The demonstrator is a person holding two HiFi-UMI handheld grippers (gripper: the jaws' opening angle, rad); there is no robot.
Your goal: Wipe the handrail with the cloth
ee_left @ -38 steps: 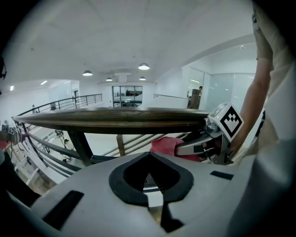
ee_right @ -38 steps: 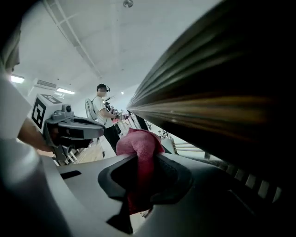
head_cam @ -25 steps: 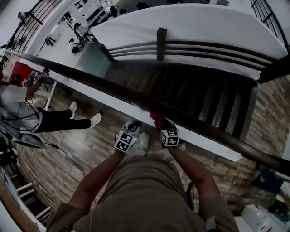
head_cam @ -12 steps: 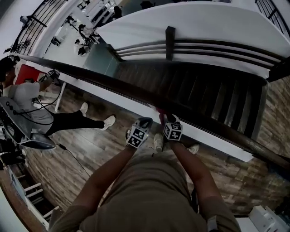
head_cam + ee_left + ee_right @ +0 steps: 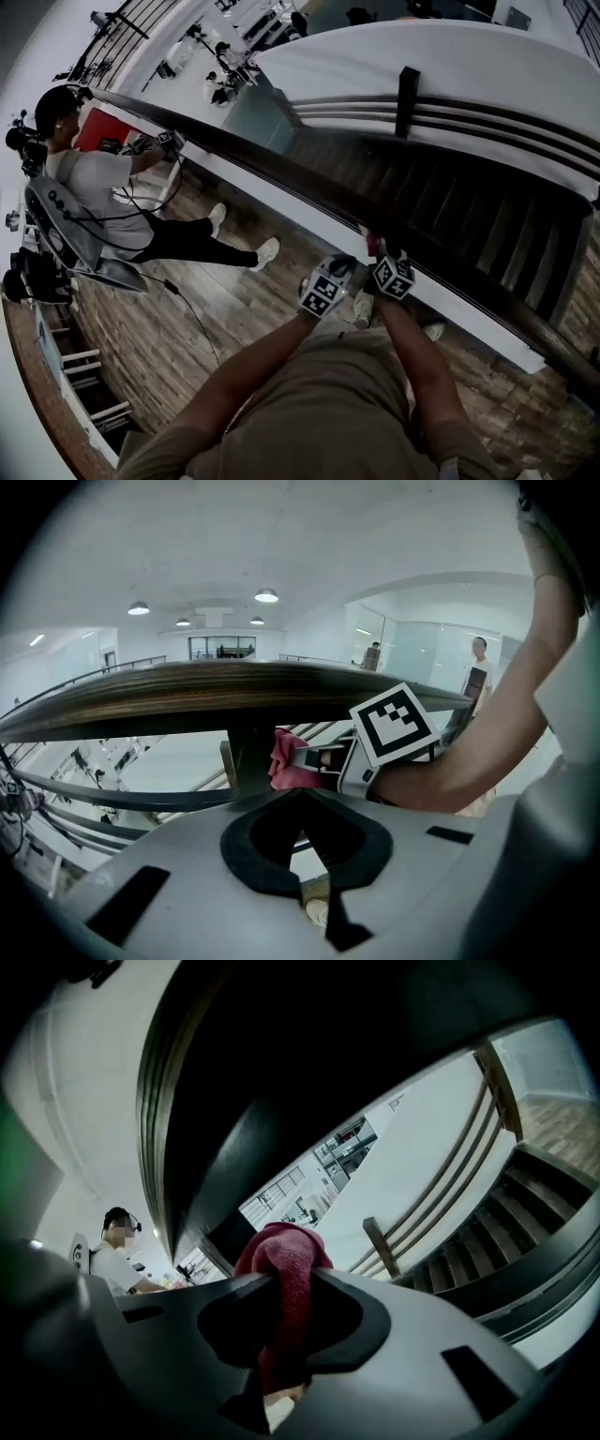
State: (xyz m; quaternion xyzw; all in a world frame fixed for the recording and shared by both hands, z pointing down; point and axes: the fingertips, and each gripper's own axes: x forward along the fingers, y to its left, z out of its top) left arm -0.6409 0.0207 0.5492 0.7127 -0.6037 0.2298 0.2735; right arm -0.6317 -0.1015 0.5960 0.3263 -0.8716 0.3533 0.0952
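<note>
A dark wooden handrail (image 5: 281, 173) runs from upper left to lower right in the head view. My right gripper (image 5: 380, 253) is shut on a red cloth (image 5: 373, 245), which is up against the rail's near side. In the right gripper view the cloth (image 5: 281, 1265) bulges out between the jaws just under the rail (image 5: 272, 1082). My left gripper (image 5: 339, 272) hangs just left of the right one, below the rail, shut and holding nothing. In the left gripper view, that gripper (image 5: 302, 792) points at the rail (image 5: 216, 694), the cloth (image 5: 285, 761) and the right gripper (image 5: 309, 758).
A dark staircase (image 5: 459, 202) with its own railing (image 5: 408, 94) drops away beyond the handrail. A white ledge (image 5: 281, 220) runs under the rail. A person (image 5: 98, 187) stands at the rail far to the left, beside a chair (image 5: 61, 239) on the wooden floor (image 5: 187, 319).
The head view has swung, so the person at the left shows more fully. Both grippers stay at the rail, the right one still holding the cloth.
</note>
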